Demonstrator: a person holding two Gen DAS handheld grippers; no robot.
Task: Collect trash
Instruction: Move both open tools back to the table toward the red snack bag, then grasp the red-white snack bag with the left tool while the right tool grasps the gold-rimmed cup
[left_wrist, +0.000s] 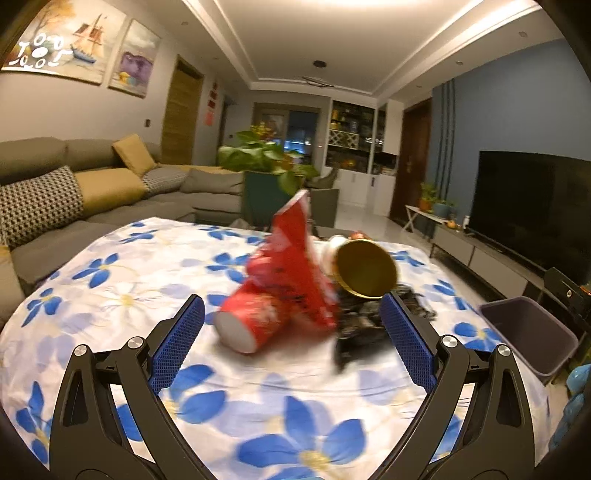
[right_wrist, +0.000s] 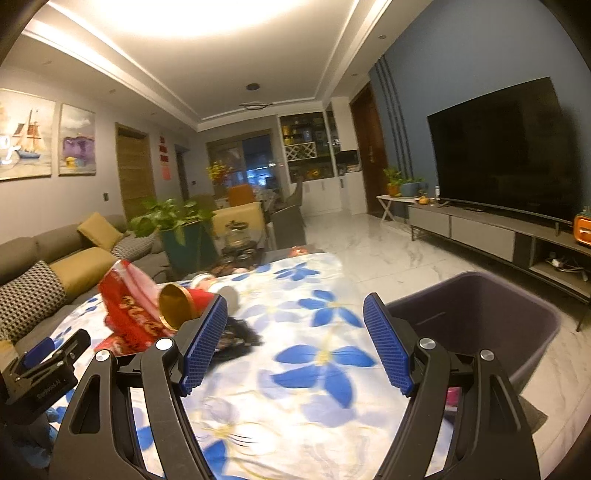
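Observation:
A pile of trash lies on the flowered tablecloth (left_wrist: 147, 295). In it are a red cup on its side (left_wrist: 251, 325), a crumpled red wrapper (left_wrist: 291, 251), a gold-rimmed can (left_wrist: 365, 267) and a black wrapper (left_wrist: 362, 321). My left gripper (left_wrist: 291, 310) is open just short of the red cup, nothing between its fingers. In the right wrist view the red wrapper (right_wrist: 125, 306), the gold can (right_wrist: 177, 306) and the black wrapper (right_wrist: 236, 339) lie left of my open right gripper (right_wrist: 295, 310). The left gripper's body (right_wrist: 44, 365) shows at the lower left.
A dark grey bin (right_wrist: 480, 325) stands on the floor at the table's right edge, also seen in the left wrist view as the bin (left_wrist: 528, 336). A sofa (left_wrist: 92, 199) lies to the left, a potted plant (left_wrist: 266, 162) beyond the table, a TV (right_wrist: 506, 147) on the right wall.

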